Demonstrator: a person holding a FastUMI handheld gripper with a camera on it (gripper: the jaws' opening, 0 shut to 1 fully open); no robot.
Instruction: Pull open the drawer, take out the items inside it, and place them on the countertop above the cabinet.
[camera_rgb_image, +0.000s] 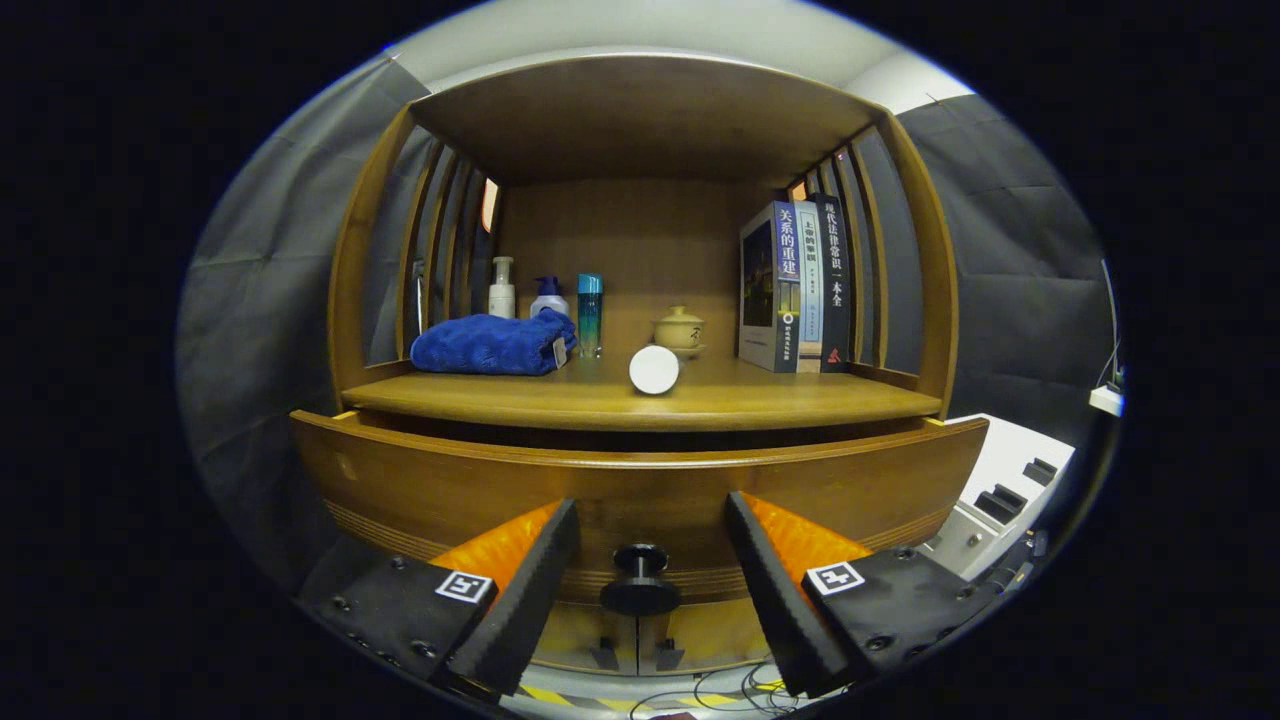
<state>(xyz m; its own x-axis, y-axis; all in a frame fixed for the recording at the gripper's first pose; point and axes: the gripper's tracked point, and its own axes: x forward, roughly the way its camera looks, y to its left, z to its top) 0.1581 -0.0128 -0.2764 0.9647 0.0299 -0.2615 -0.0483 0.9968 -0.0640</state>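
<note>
A wooden cabinet drawer front (420, 490) spans the view just ahead of my fingers, pulled out a little from under the countertop (640, 405). Its dark round knob (640, 580) sits between my fingers, and neither finger touches it. My gripper (650, 525) is open, fingertips close to the drawer face. The drawer's inside is hidden behind its front. On the countertop lies a white round object (654, 369), end-on toward me.
On the countertop stand a folded blue towel (495, 344), two pump bottles (502, 290), a teal bottle (590, 312), a lidded tea cup (680, 329) and upright books (795, 287). A white box (1010, 480) sits right of the cabinet. Cables lie on the floor below.
</note>
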